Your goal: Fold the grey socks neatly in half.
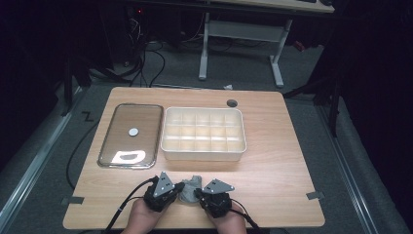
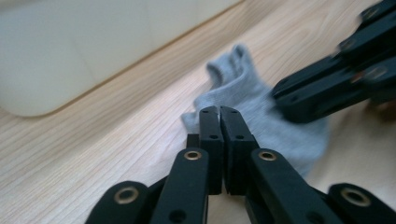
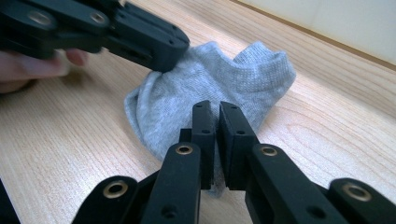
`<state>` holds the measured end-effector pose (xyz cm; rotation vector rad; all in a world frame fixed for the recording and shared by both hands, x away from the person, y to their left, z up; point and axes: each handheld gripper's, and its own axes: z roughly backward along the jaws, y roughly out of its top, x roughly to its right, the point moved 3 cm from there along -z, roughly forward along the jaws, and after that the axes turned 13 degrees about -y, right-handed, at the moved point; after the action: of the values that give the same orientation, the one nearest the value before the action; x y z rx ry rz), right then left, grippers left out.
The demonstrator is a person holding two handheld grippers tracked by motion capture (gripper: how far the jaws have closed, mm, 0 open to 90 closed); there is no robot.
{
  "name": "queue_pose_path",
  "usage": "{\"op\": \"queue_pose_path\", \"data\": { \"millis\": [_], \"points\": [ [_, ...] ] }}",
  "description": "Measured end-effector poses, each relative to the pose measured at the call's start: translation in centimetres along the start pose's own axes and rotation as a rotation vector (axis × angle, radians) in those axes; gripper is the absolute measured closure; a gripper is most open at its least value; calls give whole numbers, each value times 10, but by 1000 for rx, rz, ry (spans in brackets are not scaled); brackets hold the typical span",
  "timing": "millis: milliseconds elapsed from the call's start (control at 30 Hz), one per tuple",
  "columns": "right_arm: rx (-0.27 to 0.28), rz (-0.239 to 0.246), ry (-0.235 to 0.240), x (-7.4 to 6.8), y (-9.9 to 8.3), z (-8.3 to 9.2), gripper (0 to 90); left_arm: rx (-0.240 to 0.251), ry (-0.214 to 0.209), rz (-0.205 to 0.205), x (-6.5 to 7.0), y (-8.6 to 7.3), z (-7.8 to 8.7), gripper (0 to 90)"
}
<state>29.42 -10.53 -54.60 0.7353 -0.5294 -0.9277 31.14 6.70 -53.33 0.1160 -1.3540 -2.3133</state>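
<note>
**Grey sock held between two closed grippers at the near table edge**

A small grey sock (image 1: 190, 189) is seen bunched on the wooden table (image 1: 272, 161), close to the near edge and just in front of the white compartment box (image 1: 203, 133). It is crumpled rather than laid flat, with its ribbed cuff raised towards the box; its long axis appears to run roughly from one gripper to the other, though the folds make this hard to fix.

The sock lies directly between the two tools. The left gripper (image 2: 219, 112) is set against one end, its jaws drawn almost together with the fabric at their tips; whether cloth is actually pinched cannot be told. The right gripper (image 3: 214, 108) is placed at the opposite end, jaws likewise nearly closed over the knit, and a pinch there cannot be confirmed either. Neither hand is clearly nearer; both are touching or just beside the sock.

The fabric is soft, thin and limp, and is judged likely to sag or slip if only a little of it is caught.

A glass lid (image 1: 130, 135) with a central knob is lying to the left of the box, well apart from the sock.
</note>
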Motion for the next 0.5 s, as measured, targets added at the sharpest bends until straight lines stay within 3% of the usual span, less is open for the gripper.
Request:
{"op": "queue_pose_path", "data": {
  "millis": [33, 67, 100, 167, 233, 333, 400, 500],
  "points": [
    [1, -3, -1, 0, 0, 0, 862, 35, -42, -3, 11, 7, 2, 859],
    [1, -3, -1, 0, 0, 0, 862, 35, -42, -3, 11, 7, 2, 857],
    [3, -4, -2, 0, -1, 0, 862, 35, -71, 0, 18, 9, -1, 855],
    [3, -5, -2, 0, -1, 0, 862, 18, -66, -4, 19, 7, -4, 855],
    [5, -7, 2, 0, -1, 0, 862, -40, -24, 9, 11, -2, -10, 858],
    [6, -15, 6, 1, -2, 0, 861, -66, 0, 20, 5, -9, -9, 864],
    [8, -14, 7, 1, -2, 0, 861, -72, -1, 24, 4, -11, -10, 864],
    [5, -19, 8, 1, -1, 0, 853, -68, 17, -2, 6, -13, -12, 864]
  ]
}}
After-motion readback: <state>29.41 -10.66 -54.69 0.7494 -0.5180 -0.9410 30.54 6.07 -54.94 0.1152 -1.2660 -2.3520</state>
